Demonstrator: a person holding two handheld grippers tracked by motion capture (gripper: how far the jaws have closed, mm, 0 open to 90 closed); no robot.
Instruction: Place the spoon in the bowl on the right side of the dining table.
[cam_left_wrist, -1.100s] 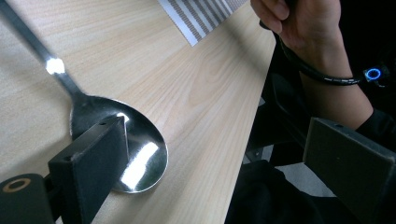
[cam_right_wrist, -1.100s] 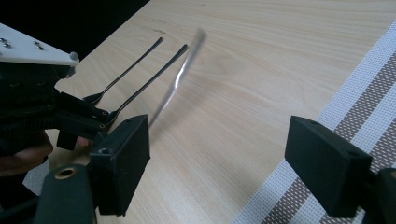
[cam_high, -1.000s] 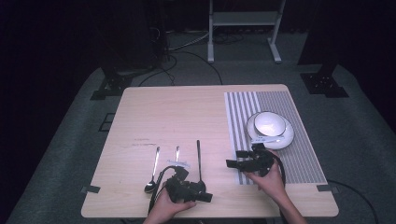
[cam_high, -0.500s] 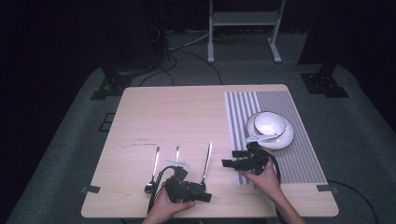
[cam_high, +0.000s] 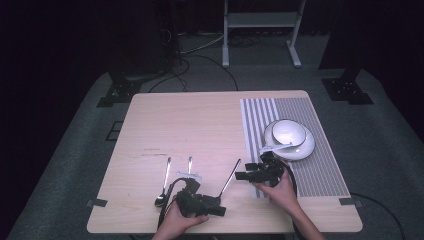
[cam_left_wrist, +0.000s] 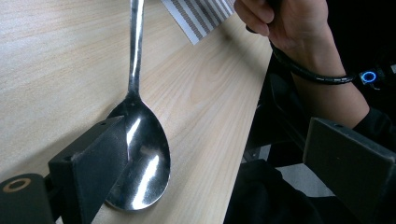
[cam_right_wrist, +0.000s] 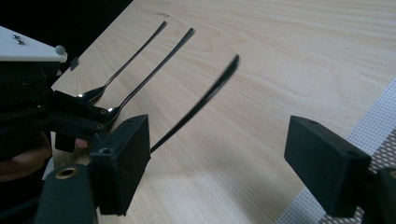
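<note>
High view, left gripper (cam_high: 216, 210): sits at the near table edge, jaws pointing right toward the bowl end of the large spoon (cam_high: 229, 178). I keep it low and flat so a jaw can slide alongside the bowl.
High view, right gripper (cam_high: 246, 176): held just right of the spoon's handle, jaws aimed left at it, at the edge of the striped placemat (cam_high: 320, 170).
High view, spoon position: slanted on bare wood, handle tip pointing away from me and right; two smaller spoons (cam_high: 165, 181) lie parallel to its left.
High view, bowl (cam_high: 288, 134): on a plate on the mat, probably the setting this cutlery belongs to.
Left gripper view, fingers: spread wide, gripping nothing. One jaw rests against the spoon (cam_left_wrist: 140, 154) bowl's left side; the other hangs off past the table edge. My right hand (cam_left_wrist: 285, 23) is beyond.
Right gripper view, fingers: also wide apart, empty. The spoon's handle (cam_right_wrist: 201, 105) runs up from behind the left-side jaw, so nothing is pinched yet.
Judgement: both grippers bracket the spoon, likely to steady and reorient it.
</note>
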